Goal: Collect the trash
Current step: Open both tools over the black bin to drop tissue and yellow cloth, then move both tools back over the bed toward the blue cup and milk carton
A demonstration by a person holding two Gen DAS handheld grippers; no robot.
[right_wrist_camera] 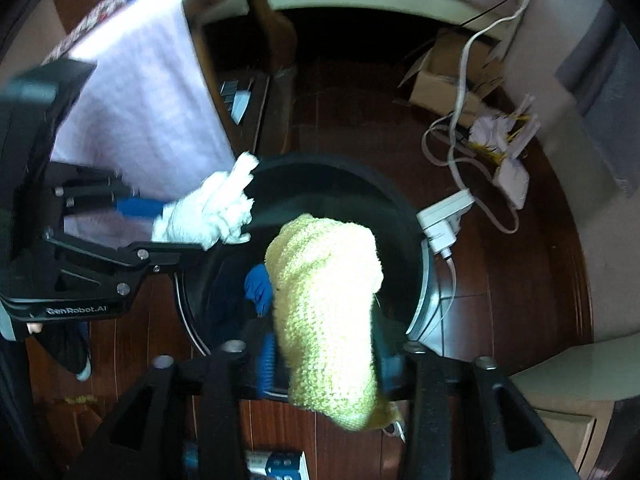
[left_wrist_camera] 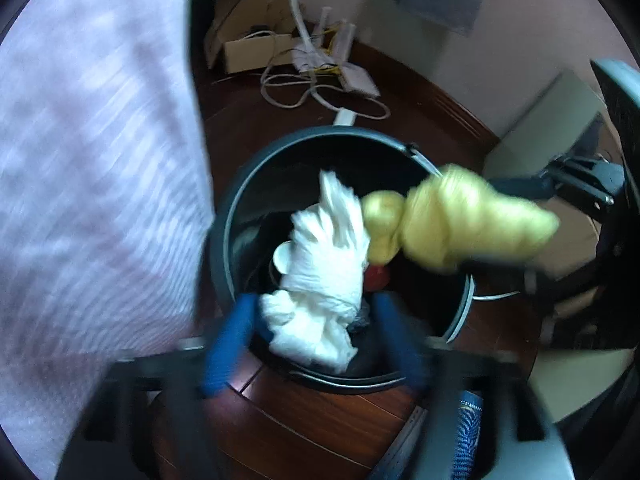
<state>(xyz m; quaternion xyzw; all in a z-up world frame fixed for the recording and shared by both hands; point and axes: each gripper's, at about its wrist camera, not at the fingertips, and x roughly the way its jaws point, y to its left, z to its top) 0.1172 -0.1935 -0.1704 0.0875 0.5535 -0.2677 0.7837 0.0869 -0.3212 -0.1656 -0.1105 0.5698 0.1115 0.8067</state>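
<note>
Both grippers are pointing steeply down over the round black bin [left_wrist_camera: 240,216]; the left gripper [left_wrist_camera: 312,336] is standing wide, a white tissue wad [left_wrist_camera: 320,280] loose between its blue pads; the right gripper [right_wrist_camera: 328,360] is likewise spread around a yellow knitted cloth [right_wrist_camera: 324,312]; cables [left_wrist_camera: 304,88] are lying at twelve o'clock beyond the rim; "GenRobot.AI" is showing on the left gripper's body.
</note>
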